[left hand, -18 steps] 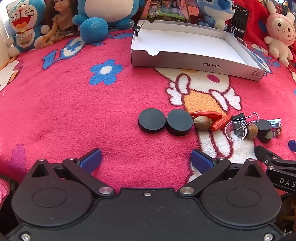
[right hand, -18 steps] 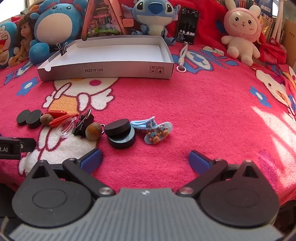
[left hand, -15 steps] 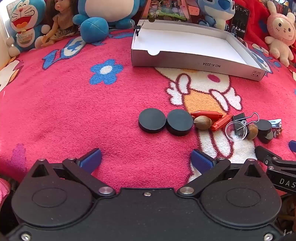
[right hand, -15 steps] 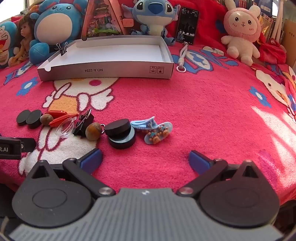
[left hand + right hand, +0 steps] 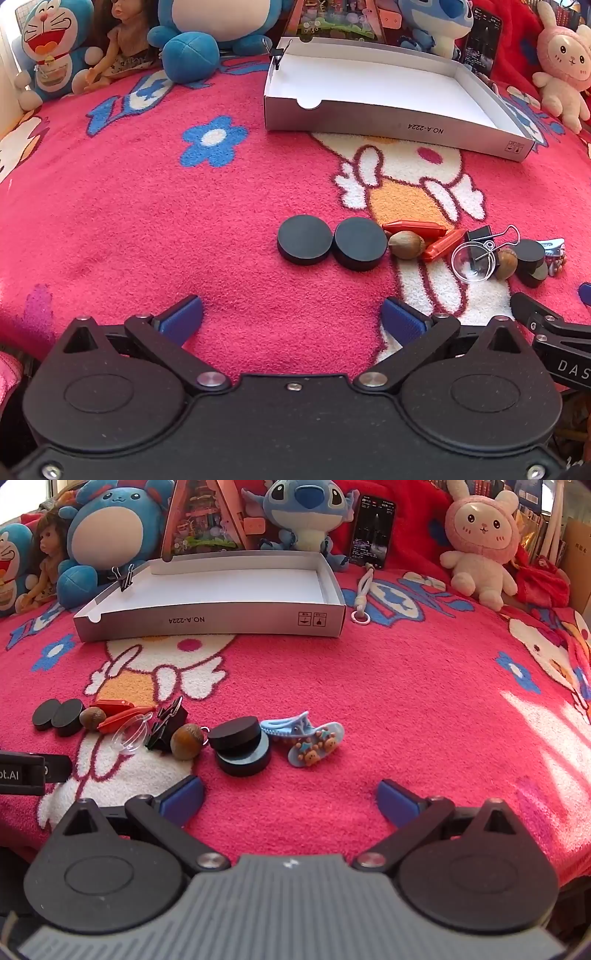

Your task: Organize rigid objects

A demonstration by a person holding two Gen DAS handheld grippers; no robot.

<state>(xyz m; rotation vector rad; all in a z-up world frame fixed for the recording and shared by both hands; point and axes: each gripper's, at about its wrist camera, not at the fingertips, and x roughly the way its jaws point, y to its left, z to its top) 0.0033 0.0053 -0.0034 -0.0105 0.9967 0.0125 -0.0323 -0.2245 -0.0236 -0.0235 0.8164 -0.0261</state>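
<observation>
A row of small objects lies on the pink blanket: two black discs [image 5: 330, 243], a brown nut [image 5: 406, 244], orange clips [image 5: 439, 243], a clear round piece [image 5: 472, 264], a black binder clip [image 5: 168, 725], a second nut [image 5: 186, 741], two stacked black discs [image 5: 240, 746] and blue hair clips [image 5: 306, 738]. An open white box [image 5: 369, 122] stands beyond, with one binder clip [image 5: 125, 578] on its rim. My left gripper [image 5: 291, 317] is open and empty, short of the two discs. My right gripper [image 5: 290, 799] is open and empty, short of the stacked discs.
Plush toys [image 5: 110, 539], a doll [image 5: 122, 48], a toy house [image 5: 207, 520] and a phone [image 5: 373, 528] line the back edge. A white strap with a ring [image 5: 364, 594] lies right of the box. The other gripper's tip [image 5: 33, 773] shows at the left.
</observation>
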